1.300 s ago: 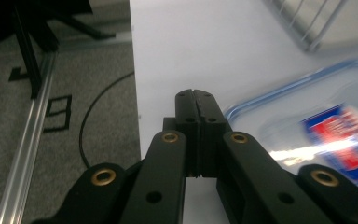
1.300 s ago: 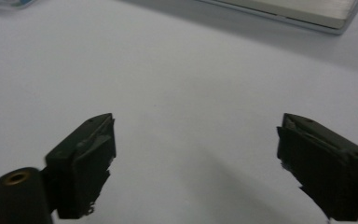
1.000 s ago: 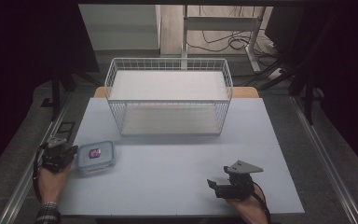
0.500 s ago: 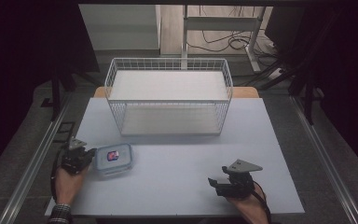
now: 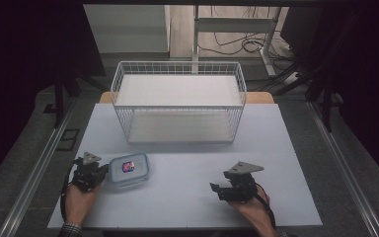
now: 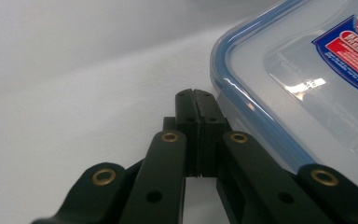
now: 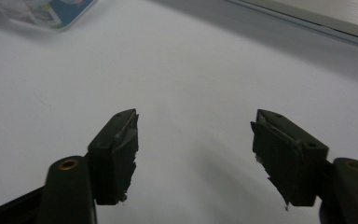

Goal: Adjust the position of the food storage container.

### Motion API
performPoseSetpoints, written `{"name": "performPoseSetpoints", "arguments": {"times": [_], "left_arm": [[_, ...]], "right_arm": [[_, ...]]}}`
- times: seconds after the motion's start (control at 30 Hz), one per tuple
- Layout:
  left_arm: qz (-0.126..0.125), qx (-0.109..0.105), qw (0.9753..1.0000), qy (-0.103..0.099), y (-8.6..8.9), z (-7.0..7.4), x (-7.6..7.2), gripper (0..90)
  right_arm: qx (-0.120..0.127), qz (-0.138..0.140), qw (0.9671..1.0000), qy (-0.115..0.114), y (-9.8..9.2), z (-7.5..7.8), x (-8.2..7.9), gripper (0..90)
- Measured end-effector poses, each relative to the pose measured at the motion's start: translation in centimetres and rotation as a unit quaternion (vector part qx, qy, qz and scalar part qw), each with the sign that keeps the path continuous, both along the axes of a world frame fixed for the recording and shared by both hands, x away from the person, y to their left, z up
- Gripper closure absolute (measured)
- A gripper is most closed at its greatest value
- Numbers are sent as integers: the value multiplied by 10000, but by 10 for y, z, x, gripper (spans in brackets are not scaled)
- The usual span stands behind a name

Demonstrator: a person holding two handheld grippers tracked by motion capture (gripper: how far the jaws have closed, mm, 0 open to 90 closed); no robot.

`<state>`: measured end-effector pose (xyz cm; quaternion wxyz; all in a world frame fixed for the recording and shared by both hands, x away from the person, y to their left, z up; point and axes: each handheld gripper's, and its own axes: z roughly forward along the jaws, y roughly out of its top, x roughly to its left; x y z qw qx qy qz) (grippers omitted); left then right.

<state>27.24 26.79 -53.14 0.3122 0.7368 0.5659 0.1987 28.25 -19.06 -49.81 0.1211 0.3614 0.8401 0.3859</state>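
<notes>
Claw [image 6: 196, 100] on the left is fully closed, empty, tips touching the box [image 5: 129, 169] rim on the surface [image 5: 187, 197]; a push appears underway. Right claw [image 7: 196, 140] gapes wide, idle. Next: nudge toward the basket [image 5: 178, 106].

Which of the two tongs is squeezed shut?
The left tongs: their black jaws are pressed together beside the blue-rimmed box. The right tongs are wide apart.

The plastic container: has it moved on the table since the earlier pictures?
Yes. The plastic container slid rightward, toward the middle, judged against the wire basket, pushed by the shut left gripper.
</notes>
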Motion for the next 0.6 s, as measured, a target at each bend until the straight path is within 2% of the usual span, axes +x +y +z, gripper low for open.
{"name": "performPoseSetpoints", "arguments": {"times": [0.07,0.13,0.2,0.23,0.27,0.3,0.33,0.37,0.4,0.43,0.47,0.5,0.57,0.6], "left_arm": [[-56,-31,10000,11,-3,0,1,899],[-137,-70,9999,18,-7,0,1,899],[-221,-121,9997,28,-13,0,2,899],[-221,-121,9997,28,-13,0,2,899],[-321,-156,9994,30,-19,0,4,899],[-321,-156,9994,30,-19,0,4,899],[-394,-147,9991,28,-27,0,6,899],[-394,-147,9991,28,-27,0,6,899],[-463,-178,9988,18,-36,0,10,899],[-463,-178,9988,18,-36,0,10,899],[-551,-197,9983,8,-41,0,12,899],[-628,-203,9978,-2,-50,1,14,899],[-688,-224,9974,-2,-55,1,16,899],[-824,-164,9965,-26,-65,1,17,899]], "right_arm": [[-130,115,9998,-51,13,-2,8,414],[-135,202,9997,-33,25,-3,19,474],[-67,289,9996,25,36,-3,29,551],[-67,289,9996,25,36,-3,29,551],[12,362,9993,100,49,-4,39,614],[12,362,9993,100,49,-4,39,614],[74,442,9989,160,60,-5,46,674],[59,473,9987,158,64,-6,48,699],[52,509,9986,166,69,-7,50,737],[52,509,9986,166,69,-7,50,737],[67,541,9984,178,73,-8,52,765],[78,631,9978,180,82,-9,54,830],[60,663,9976,167,86,-9,55,855],[3,684,9975,172,92,-10,55,884]]}}
